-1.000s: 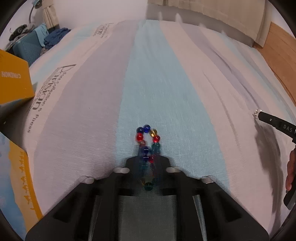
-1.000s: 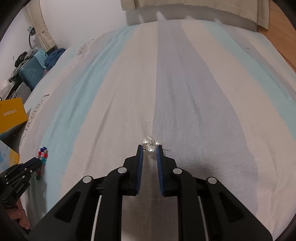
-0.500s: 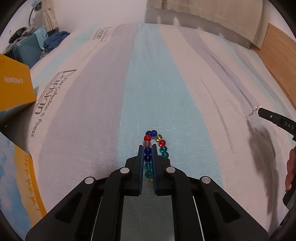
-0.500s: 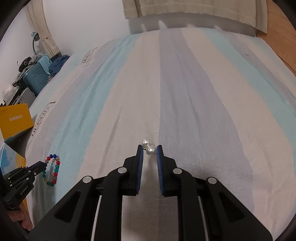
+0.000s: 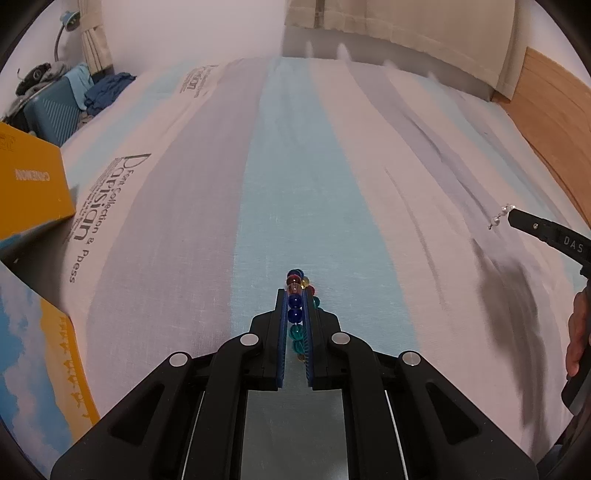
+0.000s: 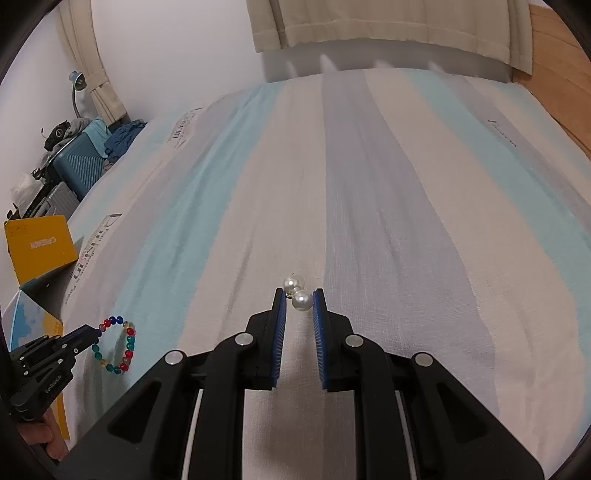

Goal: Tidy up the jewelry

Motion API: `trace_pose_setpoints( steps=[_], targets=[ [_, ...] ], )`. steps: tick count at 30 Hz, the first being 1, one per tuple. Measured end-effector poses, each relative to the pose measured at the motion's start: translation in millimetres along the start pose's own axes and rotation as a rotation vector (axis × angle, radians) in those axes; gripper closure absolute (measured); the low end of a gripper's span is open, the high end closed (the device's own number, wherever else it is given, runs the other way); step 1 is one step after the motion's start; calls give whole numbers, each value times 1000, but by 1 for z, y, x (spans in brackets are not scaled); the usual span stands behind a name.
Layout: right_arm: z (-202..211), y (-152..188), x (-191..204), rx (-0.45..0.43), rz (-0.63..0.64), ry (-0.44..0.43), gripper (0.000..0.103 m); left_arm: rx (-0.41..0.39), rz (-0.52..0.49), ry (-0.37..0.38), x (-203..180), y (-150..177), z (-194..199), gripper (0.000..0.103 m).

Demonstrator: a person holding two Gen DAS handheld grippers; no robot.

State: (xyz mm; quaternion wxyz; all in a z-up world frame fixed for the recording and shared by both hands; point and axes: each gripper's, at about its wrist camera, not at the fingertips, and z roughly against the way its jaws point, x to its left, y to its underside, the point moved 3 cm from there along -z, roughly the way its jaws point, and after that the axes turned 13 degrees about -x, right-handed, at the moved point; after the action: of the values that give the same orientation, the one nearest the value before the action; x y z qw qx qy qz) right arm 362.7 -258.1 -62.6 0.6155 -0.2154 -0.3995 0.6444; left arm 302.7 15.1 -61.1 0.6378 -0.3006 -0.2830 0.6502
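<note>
I am looking into a bedroom in someone's home. A big bed (image 6: 369, 184) fills most of what I see, with a sheet in pale blue, grey and cream stripes and some printed words on it. At the far end there is a cream pillow or cover (image 6: 388, 26) against a white wall. Beside the bed I see a wooden floor (image 5: 554, 122). In the corner there is a blue suitcase (image 6: 79, 168) with clothes piled on top, a small desk lamp (image 6: 77, 83), and a tied-back curtain (image 6: 99, 74). A yellow box (image 6: 38, 245) sits at the bed's edge.
</note>
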Motion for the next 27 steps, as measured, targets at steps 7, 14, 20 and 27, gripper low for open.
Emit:
trace_pose_setpoints(
  steps=[7, 14, 20, 27],
  targets=[
    [9, -6, 4, -2, 6, -21, 89, -20, 12, 11, -3, -14, 23, 96],
    [29, -5, 23, 2, 25, -38, 89, -18, 10, 7, -1, -16, 49, 103],
    [46, 1, 50, 23, 36, -55, 89, 0, 15, -4, 8, -16, 64, 103],
    [58, 21, 61, 41, 41, -51, 89, 51, -1, -45, 10, 6, 45, 87]
  ],
)
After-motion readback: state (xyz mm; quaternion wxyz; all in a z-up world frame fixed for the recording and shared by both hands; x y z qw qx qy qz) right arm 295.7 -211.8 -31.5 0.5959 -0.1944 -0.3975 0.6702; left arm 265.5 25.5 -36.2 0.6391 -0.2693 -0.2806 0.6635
